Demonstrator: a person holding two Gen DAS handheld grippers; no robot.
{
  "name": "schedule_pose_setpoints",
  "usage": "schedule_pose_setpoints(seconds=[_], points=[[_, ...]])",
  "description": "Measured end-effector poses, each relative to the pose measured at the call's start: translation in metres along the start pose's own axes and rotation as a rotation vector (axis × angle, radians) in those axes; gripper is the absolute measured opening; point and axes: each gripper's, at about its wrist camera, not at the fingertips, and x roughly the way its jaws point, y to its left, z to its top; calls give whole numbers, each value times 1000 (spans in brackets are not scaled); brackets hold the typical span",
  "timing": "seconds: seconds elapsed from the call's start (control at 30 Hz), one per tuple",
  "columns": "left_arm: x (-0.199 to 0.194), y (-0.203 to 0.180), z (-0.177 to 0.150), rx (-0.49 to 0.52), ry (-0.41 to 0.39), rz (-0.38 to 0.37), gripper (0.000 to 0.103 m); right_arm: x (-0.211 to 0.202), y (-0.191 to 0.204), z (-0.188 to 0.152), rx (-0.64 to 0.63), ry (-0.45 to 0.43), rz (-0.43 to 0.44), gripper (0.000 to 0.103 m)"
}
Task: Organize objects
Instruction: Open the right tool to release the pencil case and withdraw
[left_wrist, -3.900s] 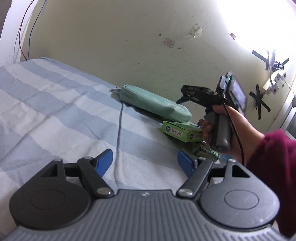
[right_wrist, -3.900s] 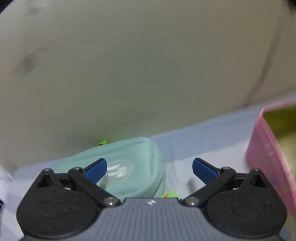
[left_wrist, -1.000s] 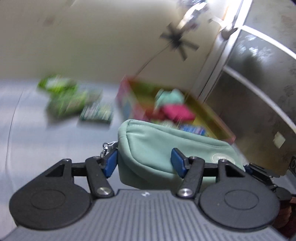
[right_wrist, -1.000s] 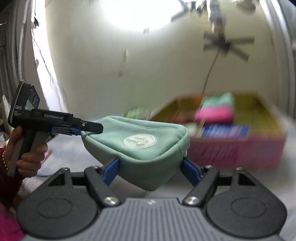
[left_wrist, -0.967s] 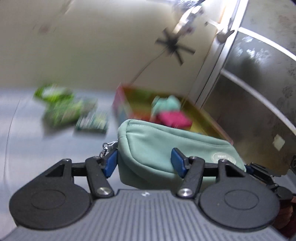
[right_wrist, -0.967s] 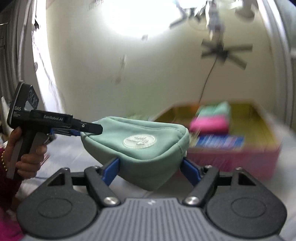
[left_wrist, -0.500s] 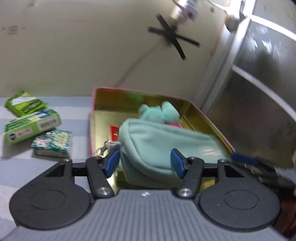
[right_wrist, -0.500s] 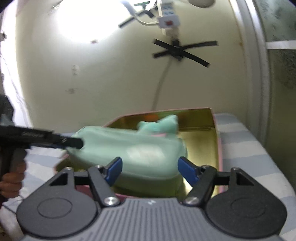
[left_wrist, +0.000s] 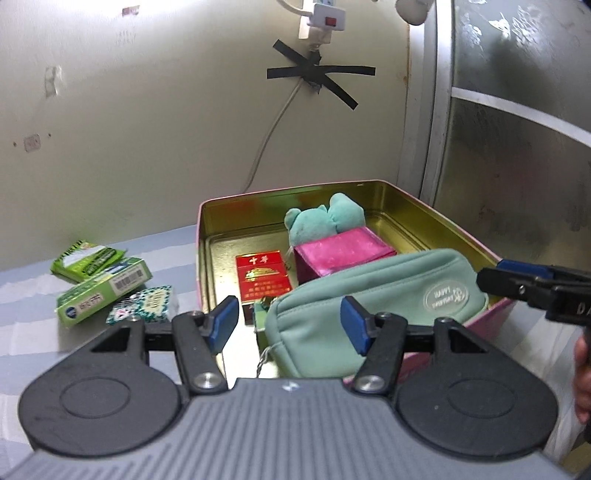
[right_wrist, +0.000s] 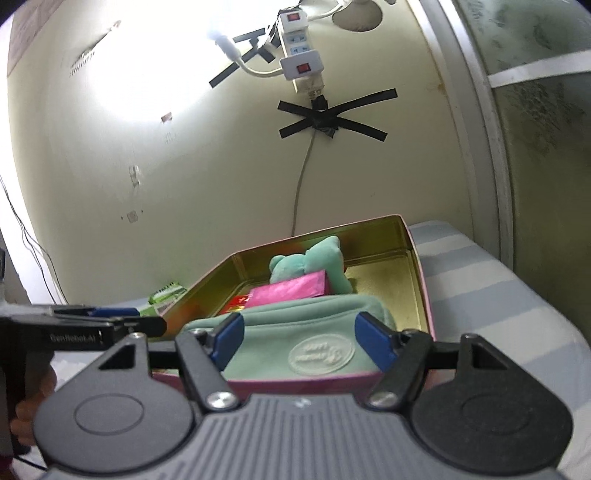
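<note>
Pouch (left_wrist: 373, 295) lay in the tin (left_wrist: 424, 206), both grippers spread, left gripper (left_wrist: 288, 323) and right gripper (right_wrist: 301, 341); three packets (left_wrist: 107, 291) remained outside.

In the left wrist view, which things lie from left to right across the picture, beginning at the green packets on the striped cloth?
Green packets → red cigarette pack → pink box → mint green zip pouch → right gripper.

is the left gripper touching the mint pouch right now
Apart. The left wrist view shows the left gripper open, with a clear gap beside one blue pad; the mint pouch rests in the pink tin.
</note>
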Motion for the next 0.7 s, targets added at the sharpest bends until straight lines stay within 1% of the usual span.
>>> schedule_pose_setpoints(seconds=[0.13, 0.33, 0.47, 0.7], points=[[-11, 1, -6, 13, -2, 17, 63, -9, 10, -7, 23, 6, 7, 69], [-29, 10, -14, 22, -24, 54, 63, -14, 29, -7, 16, 18, 22, 69], [-37, 21, -20, 15, -28, 75, 63, -12, 42, -7, 11, 26, 37, 69], [-45, 45, -32, -17, -26, 115, 63, -2, 71, -8, -35, 50, 63, 69]])
